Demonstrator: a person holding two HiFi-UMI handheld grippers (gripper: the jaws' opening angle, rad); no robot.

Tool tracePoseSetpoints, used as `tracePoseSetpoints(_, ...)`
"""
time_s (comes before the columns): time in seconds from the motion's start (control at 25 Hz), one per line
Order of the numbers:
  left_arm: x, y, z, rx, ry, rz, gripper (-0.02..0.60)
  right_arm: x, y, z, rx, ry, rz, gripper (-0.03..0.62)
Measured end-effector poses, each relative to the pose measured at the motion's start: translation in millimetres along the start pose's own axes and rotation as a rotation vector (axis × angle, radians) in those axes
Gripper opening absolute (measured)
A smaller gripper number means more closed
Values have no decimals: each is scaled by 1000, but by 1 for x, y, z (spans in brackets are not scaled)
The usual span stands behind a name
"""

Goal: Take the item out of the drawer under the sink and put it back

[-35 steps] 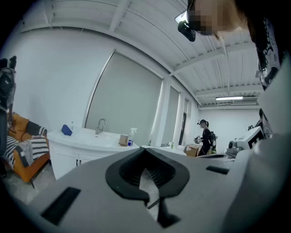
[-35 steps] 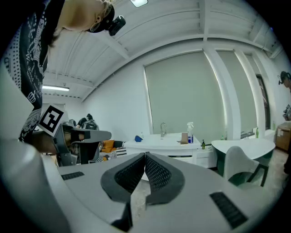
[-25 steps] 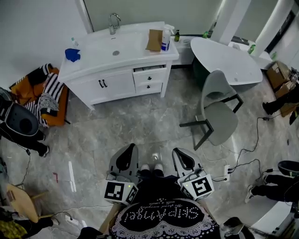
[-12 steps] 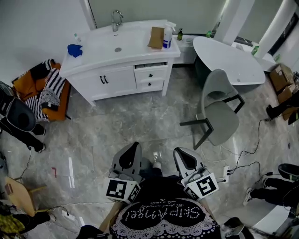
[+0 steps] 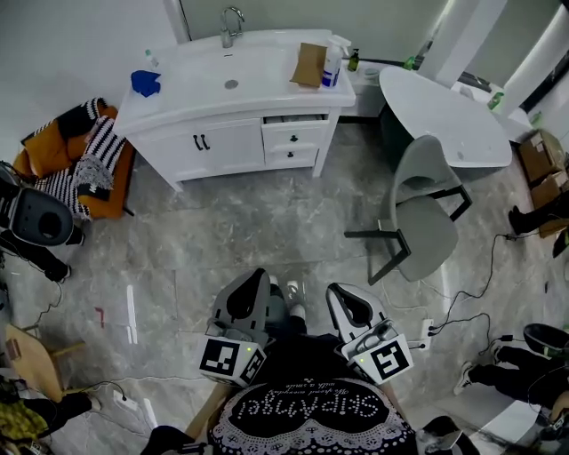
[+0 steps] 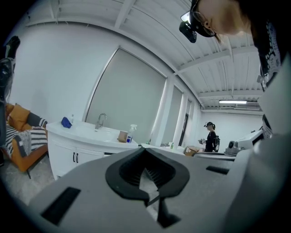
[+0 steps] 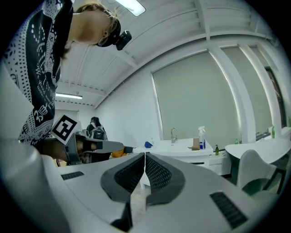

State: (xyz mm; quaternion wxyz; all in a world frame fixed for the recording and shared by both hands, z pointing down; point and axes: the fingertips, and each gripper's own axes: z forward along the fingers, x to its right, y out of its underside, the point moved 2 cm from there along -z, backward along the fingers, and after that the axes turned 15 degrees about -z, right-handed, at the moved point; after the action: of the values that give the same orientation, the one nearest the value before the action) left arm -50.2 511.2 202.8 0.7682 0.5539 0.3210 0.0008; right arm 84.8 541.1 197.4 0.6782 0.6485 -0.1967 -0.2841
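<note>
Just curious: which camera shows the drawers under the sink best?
The head view: the drawers show whole, handles included. In the left gripper view the left gripper hides them; only the cabinet doors show. The right gripper view shows the vanity tiny, drawers unclear.

Overall light: bright and even in all three views of your white room.
Sources: a ceiling strip light [image 6: 232,102] glows in your left gripper view; a tube [image 7: 134,5] burns to pure white atop your right gripper view.
Glare: the glossy floor [image 5: 267,240] throws back a pale streak [image 5: 131,313] on your left; the vanity top [image 5: 204,89] is nearly washed out.
Shadows: soft and faint, a thin one under the chair [image 5: 418,213].
Distortion: strong fisheye; both gripper views sit in round frames with black corners, and the ceiling beams bow.
Focus: your left gripper [image 6: 145,150] and right gripper [image 7: 144,154] look soft up close; the head view is crisp.
</note>
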Motion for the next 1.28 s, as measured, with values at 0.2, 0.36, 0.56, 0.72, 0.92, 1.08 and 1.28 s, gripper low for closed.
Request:
tracePoseSetpoints(0.2, -30, -25, 24, -6, 0, -26, 5, 14, -1, 42, -45, 24, 4, 18)
tracePoseSetpoints(0.36, -52, -50, 46, -20, 10, -17, 5, 29, -14, 77, -40, 55, 13, 18)
tracePoseSetpoints(0.56, -68, -74, 70, -13, 47, -9, 5, 45, -13, 106, -73, 108, 17, 18)
tracePoseSetpoints(0.72, -81, -82, 81, -20, 62, -2, 5, 48, -10, 123, -84, 121, 23, 18)
tracePoseSetpoints(0.92, -99, -91, 85, -33, 59, 7, 5, 49, -4, 139, -93, 150, 51, 18)
tracePoseSetpoints(1.08, -110, -97, 87, -37, 54, 10, 5, 51, -4, 147, -97, 168, 60, 18)
tracePoseSetpoints(1.28, -116, -99, 92, -46, 64, -11, 5, 55, -4, 154, -110, 188, 69, 18)
